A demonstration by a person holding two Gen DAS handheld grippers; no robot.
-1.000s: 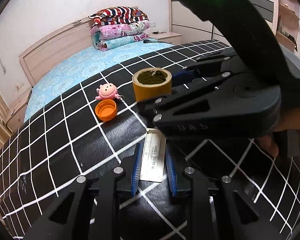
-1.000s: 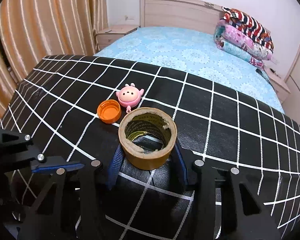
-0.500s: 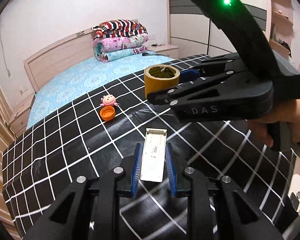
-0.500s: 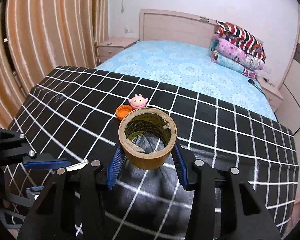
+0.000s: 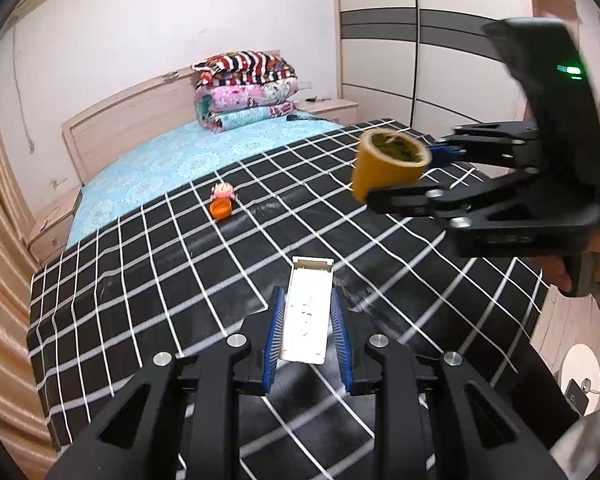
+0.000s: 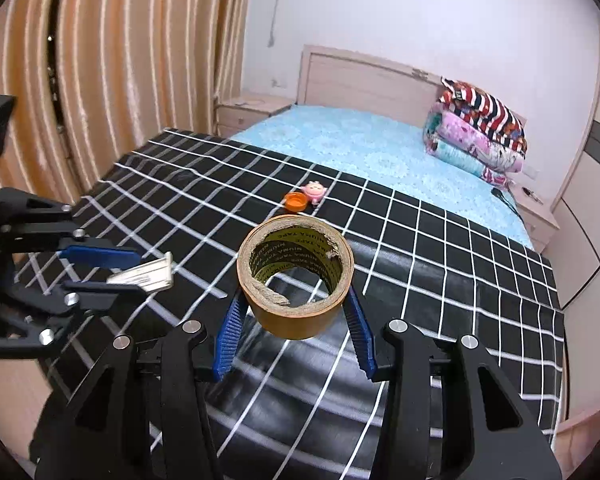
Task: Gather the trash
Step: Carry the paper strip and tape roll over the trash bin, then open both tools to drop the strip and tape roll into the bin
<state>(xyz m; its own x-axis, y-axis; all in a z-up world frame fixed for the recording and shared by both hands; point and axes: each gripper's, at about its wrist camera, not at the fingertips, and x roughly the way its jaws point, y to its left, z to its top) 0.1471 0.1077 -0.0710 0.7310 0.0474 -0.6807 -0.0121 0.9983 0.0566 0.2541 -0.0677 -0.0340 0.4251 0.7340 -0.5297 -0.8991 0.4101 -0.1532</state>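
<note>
Left tongs (image 5: pixel 307 338) pinching a flat white plastic strip (image 5: pixel 307 312), right tongs (image 6: pixel 294 334) clamped on a spent brown tape roll (image 6: pixel 296 276), both now lifted clear of the checked black cover (image 5: pixel 140 280) and drawn back from where they were a second ago. Left behind far off on the cover, shrinking in view: orange bottle cap (image 5: pixel 220 210) touching pink toy (image 5: pixel 223 191). Probably two pieces of trash secured and on their way to a bin, the cap yet to be fetched.

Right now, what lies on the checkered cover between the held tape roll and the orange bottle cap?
Nothing: in the right wrist view, only bare cover lies between the tape roll and the orange bottle cap.
</note>
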